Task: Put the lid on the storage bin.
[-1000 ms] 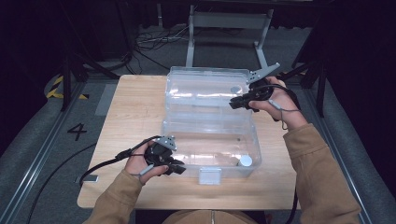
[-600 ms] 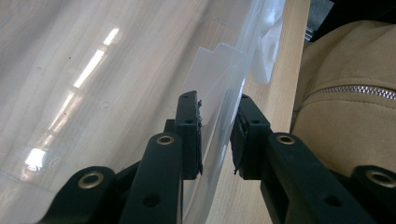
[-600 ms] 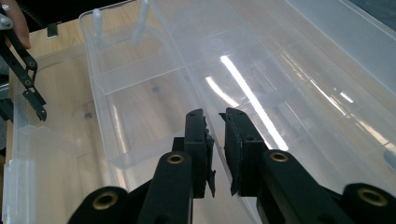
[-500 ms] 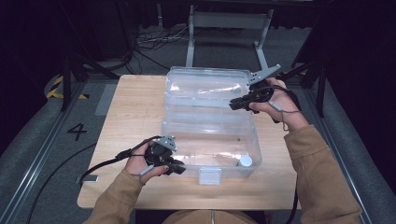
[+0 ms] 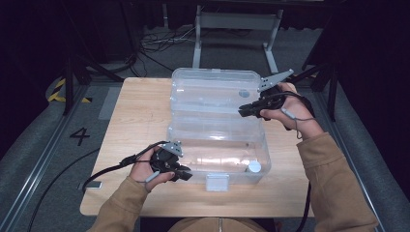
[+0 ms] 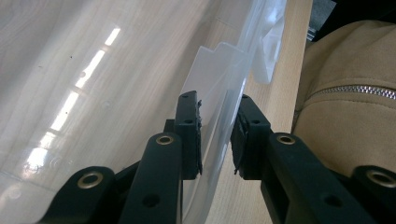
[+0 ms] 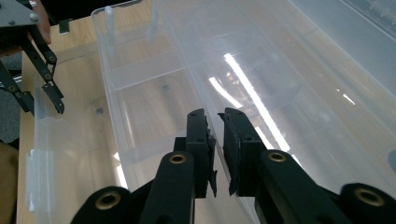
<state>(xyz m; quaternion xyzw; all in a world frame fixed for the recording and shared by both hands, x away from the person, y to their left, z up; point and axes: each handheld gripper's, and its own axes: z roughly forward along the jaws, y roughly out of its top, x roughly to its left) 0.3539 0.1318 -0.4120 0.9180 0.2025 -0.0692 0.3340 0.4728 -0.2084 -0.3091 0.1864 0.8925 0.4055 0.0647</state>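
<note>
A clear plastic compartment box (image 5: 217, 145) lies on the wooden table (image 5: 140, 111) with its lid (image 5: 212, 89) folded flat open behind it. At the front left corner my left gripper (image 5: 186, 175) straddles the box's front wall (image 6: 219, 88), one pad on each side and shut on it. At the right end of the hinge line, my right gripper (image 5: 241, 111) points left. Its jaws (image 7: 215, 112) are narrowed to a slit, seemingly pinching the clear near edge of the lid (image 7: 303, 93). Across the box, the left gripper (image 7: 44, 111) also shows in the right gripper view.
A small white round piece (image 5: 253, 167) sits in the front right compartment. The box's latch tab (image 5: 217, 182) hangs over the near wall. A tan sleeve (image 6: 345, 84) is close beside the left gripper. Metal frame legs (image 5: 237, 21) stand behind the table.
The right gripper has shifted very slightly at the lid's right end. The left hand and the box stay where they were.
</note>
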